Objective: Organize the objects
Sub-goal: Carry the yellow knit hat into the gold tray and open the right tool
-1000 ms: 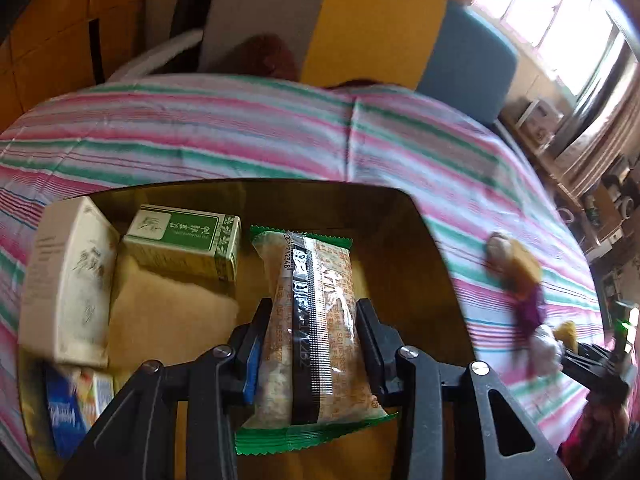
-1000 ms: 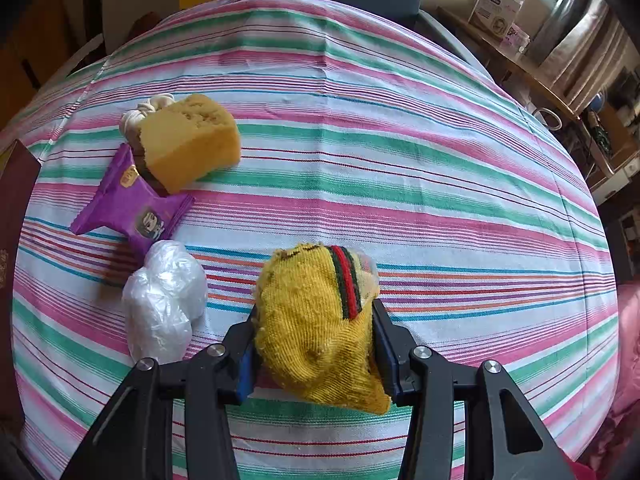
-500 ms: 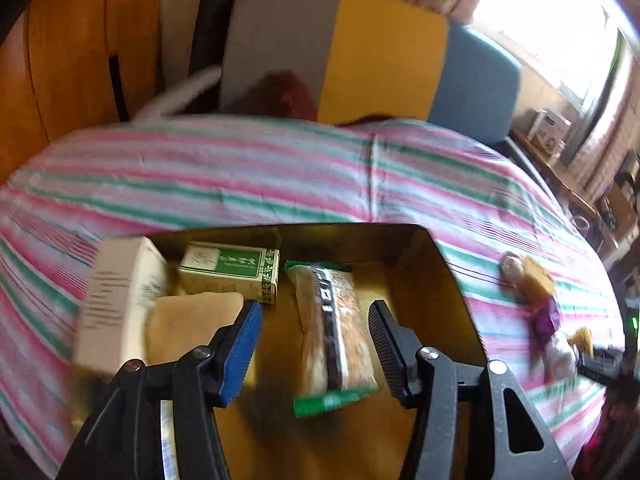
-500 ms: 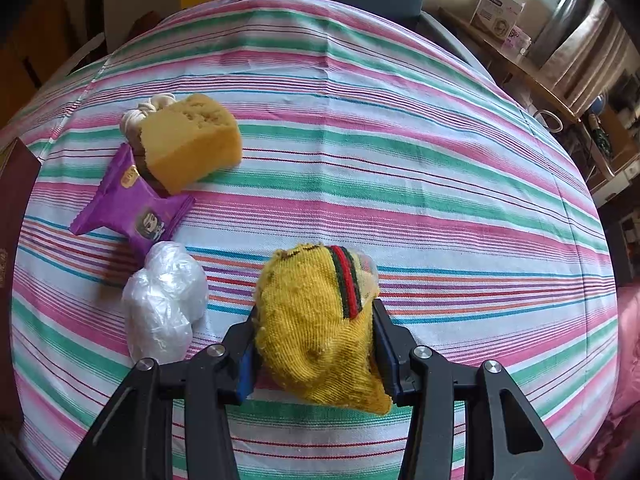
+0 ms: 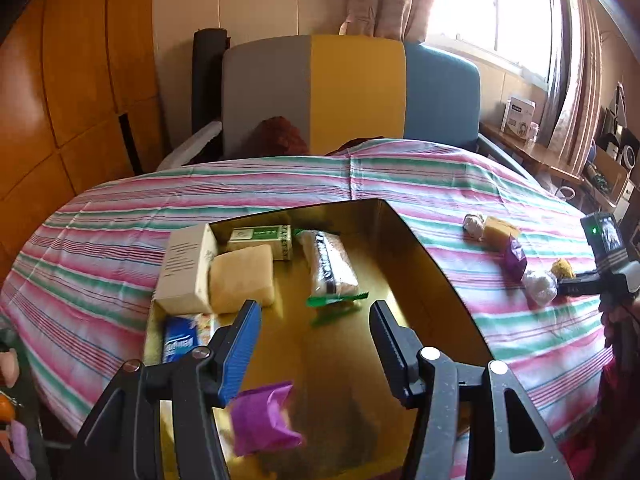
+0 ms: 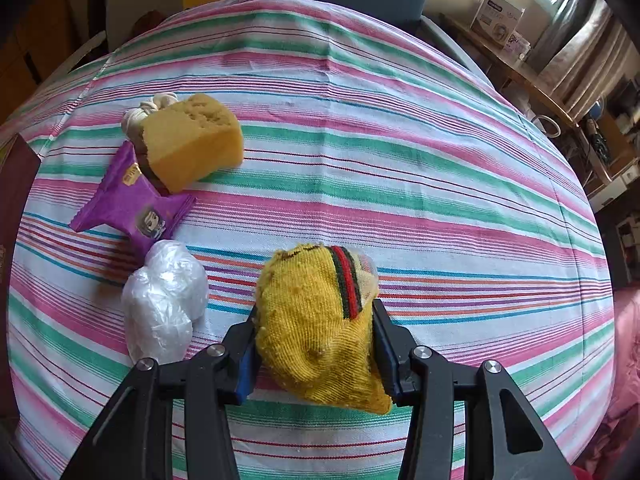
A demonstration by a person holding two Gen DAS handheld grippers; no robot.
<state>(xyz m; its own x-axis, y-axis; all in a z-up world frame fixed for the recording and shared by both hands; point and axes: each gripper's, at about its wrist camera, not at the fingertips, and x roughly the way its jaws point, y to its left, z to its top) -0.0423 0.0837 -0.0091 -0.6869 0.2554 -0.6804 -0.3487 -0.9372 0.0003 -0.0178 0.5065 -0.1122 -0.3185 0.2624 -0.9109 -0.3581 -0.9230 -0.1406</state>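
Left tool point(image 5: 314, 330) hangs released above the gold box point(image 5: 420, 248), jaws wide with nothing between them, the biscuit packet point(image 5: 330, 266) lying inside beside the sponge point(image 5: 242, 278). Right tool point(image 6: 314, 350) is clenched on the yellow sock point(image 6: 316, 320) at the near edge of the striped counter point(image 6: 400, 160). Best move now, I'd say: lift the sock clear of the plastic bundle point(image 6: 164, 300), then carry it left to the box.

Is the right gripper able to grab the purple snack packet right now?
Probably not yet. The right gripper is shut on the yellow sock, so its jaws are full. The purple snack packet lies uncovered nearby.
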